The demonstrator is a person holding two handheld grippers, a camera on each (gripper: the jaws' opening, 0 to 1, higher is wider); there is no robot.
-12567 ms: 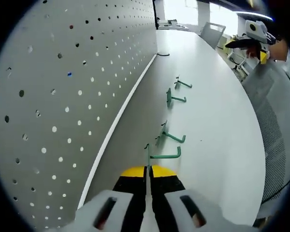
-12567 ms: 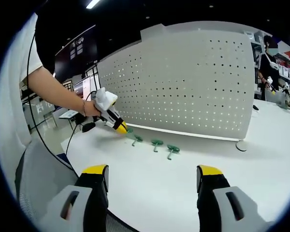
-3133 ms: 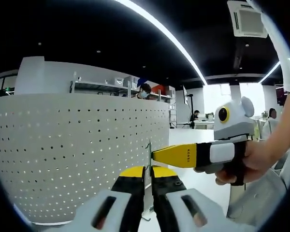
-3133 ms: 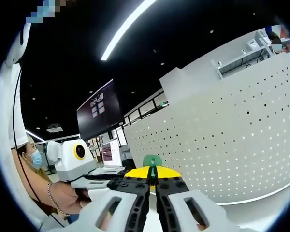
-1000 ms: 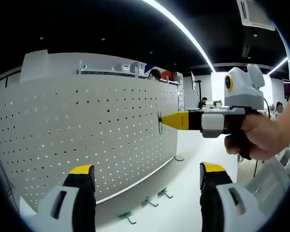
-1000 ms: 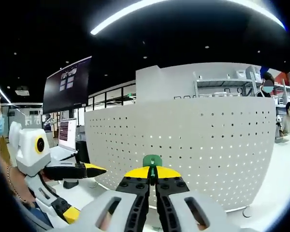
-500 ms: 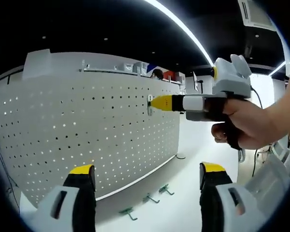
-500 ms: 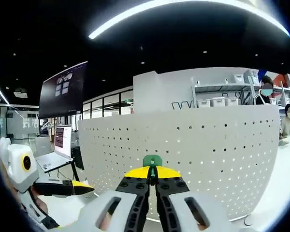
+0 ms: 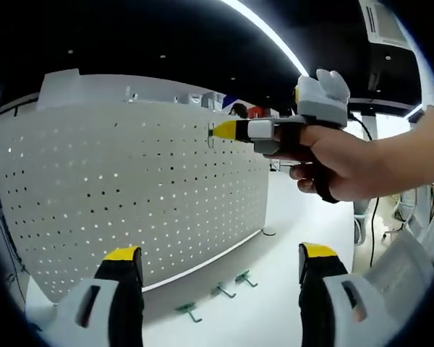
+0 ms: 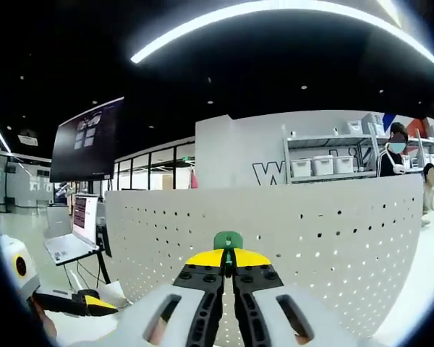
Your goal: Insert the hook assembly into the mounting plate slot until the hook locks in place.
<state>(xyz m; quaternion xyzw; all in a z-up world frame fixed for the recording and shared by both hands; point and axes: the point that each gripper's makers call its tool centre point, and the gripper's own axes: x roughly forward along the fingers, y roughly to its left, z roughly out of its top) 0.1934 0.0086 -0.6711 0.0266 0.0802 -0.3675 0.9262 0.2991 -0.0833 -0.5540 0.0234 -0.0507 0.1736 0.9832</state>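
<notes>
Clamped together, the right gripper's [image 10: 228,269] yellow-tipped jaws pinch the small green metal hook [image 10: 228,241], carried high and pressed near the top of the upright white perforated pegboard panel [image 9: 130,195], apparently to seat it in a hole; the left gripper [image 9: 220,264] hangs back with jaws spread wide and empty, above three spare green hooks [image 9: 217,293] on the white tabletop [image 9: 275,318]

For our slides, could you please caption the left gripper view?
Right gripper presses green hook against pegboard.

White pegboard [image 9: 130,195] dotted with dark holes, green hook [image 10: 228,241], yellow-tipped black right claw [image 10: 228,262], green spare hooks [image 9: 217,293]
</notes>
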